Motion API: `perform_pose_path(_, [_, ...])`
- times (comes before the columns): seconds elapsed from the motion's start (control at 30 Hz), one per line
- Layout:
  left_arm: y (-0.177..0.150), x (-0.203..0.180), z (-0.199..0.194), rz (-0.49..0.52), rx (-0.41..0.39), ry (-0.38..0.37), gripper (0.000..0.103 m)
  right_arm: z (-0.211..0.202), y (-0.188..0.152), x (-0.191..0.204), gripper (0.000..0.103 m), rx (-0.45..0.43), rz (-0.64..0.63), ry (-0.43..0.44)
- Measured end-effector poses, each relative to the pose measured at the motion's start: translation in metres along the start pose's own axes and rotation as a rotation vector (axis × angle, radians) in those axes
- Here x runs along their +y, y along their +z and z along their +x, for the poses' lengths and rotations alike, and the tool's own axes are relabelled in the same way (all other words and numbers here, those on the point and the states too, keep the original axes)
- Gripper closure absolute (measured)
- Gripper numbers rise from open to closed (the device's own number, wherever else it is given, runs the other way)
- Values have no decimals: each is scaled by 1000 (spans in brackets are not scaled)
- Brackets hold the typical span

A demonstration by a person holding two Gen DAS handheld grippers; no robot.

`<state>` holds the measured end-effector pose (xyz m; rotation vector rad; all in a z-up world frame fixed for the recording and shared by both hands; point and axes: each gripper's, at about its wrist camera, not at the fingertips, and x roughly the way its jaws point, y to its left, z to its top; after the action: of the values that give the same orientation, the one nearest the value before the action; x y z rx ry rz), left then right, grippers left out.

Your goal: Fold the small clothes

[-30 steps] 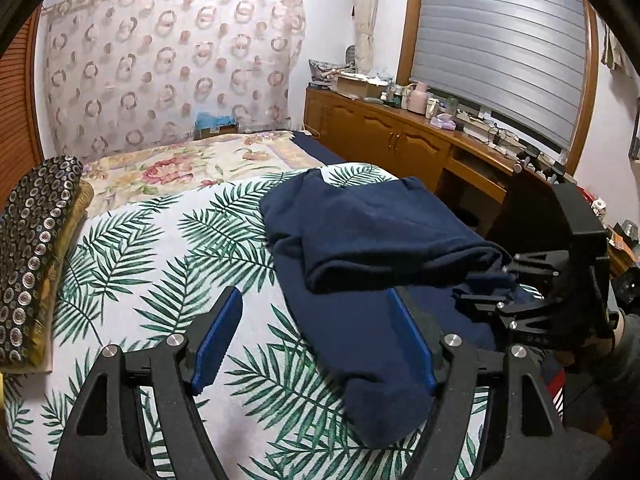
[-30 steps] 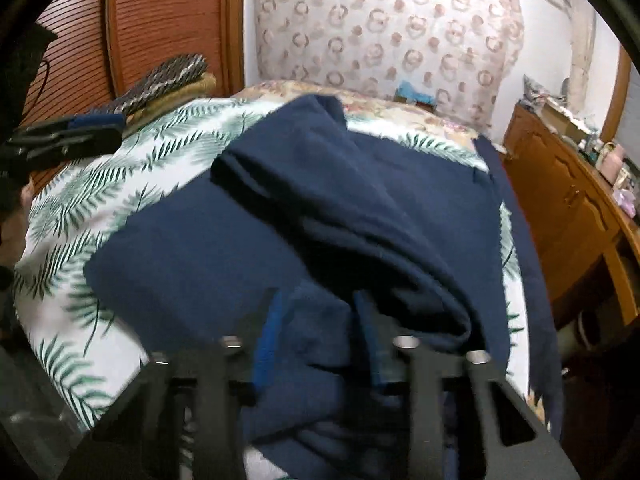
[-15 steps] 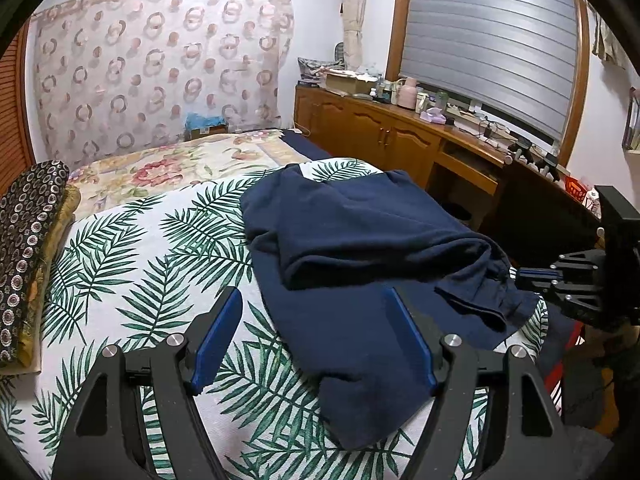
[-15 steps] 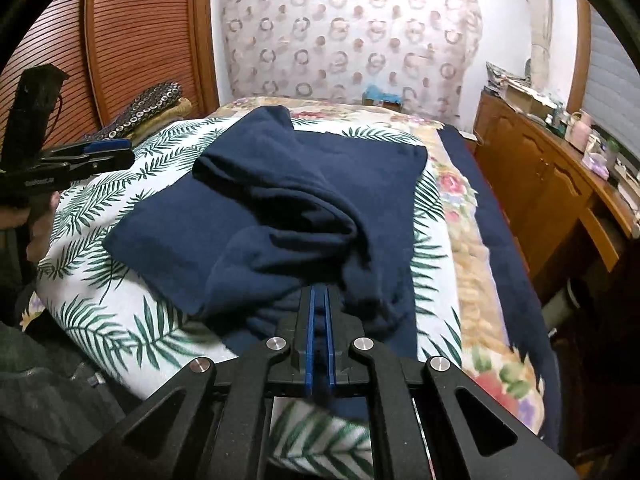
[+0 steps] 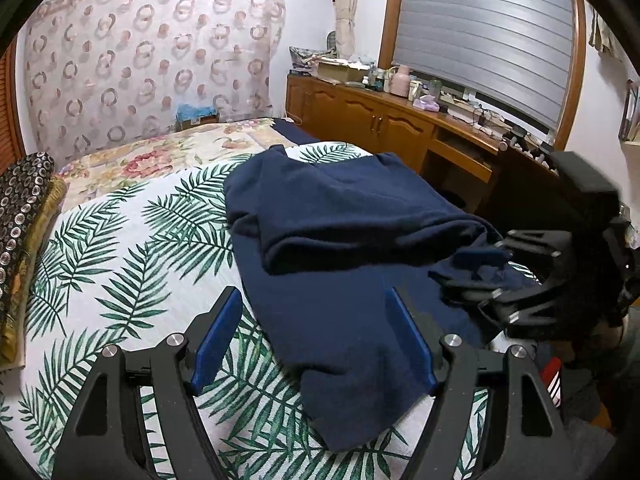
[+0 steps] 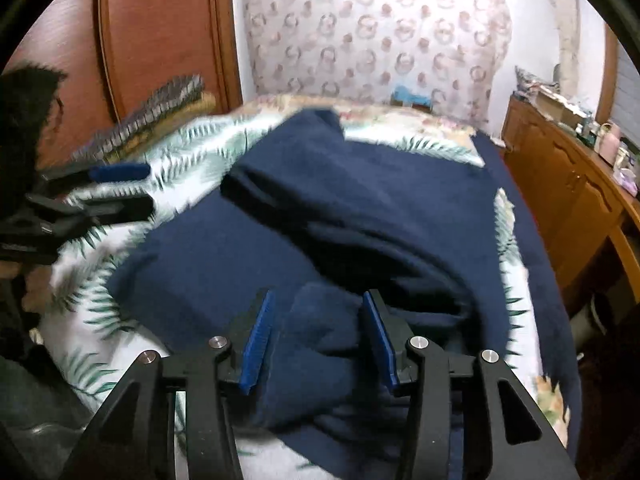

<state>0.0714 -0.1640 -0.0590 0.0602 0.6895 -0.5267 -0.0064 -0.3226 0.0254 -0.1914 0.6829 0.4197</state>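
A navy blue garment (image 5: 344, 248) lies partly folded on the palm-leaf bedspread (image 5: 120, 264); it also shows in the right wrist view (image 6: 360, 216). My left gripper (image 5: 314, 338) is open and empty, its blue pads astride the garment's near left edge. My right gripper (image 6: 316, 336) is open, with a bunched fold of the garment lying between its pads. In the left wrist view my right gripper (image 5: 480, 272) sits at the garment's right edge. In the right wrist view my left gripper (image 6: 116, 188) is at the far left.
A patterned folded cushion (image 5: 24, 216) lies at the bed's left side. A wooden cabinet (image 5: 384, 124) with clutter on top runs along the right wall under a shuttered window. A floral sheet (image 5: 152, 156) covers the bed's far end.
My right gripper has opened from shut and moved forward onto the bunched fold of the garment. My left gripper stays open and has shifted slightly closer to the garment.
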Motion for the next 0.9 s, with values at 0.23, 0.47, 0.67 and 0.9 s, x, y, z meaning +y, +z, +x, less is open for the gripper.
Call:
perform_pose_path(0.23, [-4,-3,1,-4,5,-7,28,-14,-14,-12,99,-32,21,-43])
perform_pose_path(0.47, [-3,-7,1,1,5,-9,28,-60,-45,-25,99,-65,136,-198])
perform_pose_path(0.67, [-2,-6,-1,-6,-5,4,28,-74,-41,-18,84,-90,103,-305])
perform_pose_path(0.9, [-2,-3,-3,-10,-28,41,28,-72,-29,-17,53,-128,47,-356])
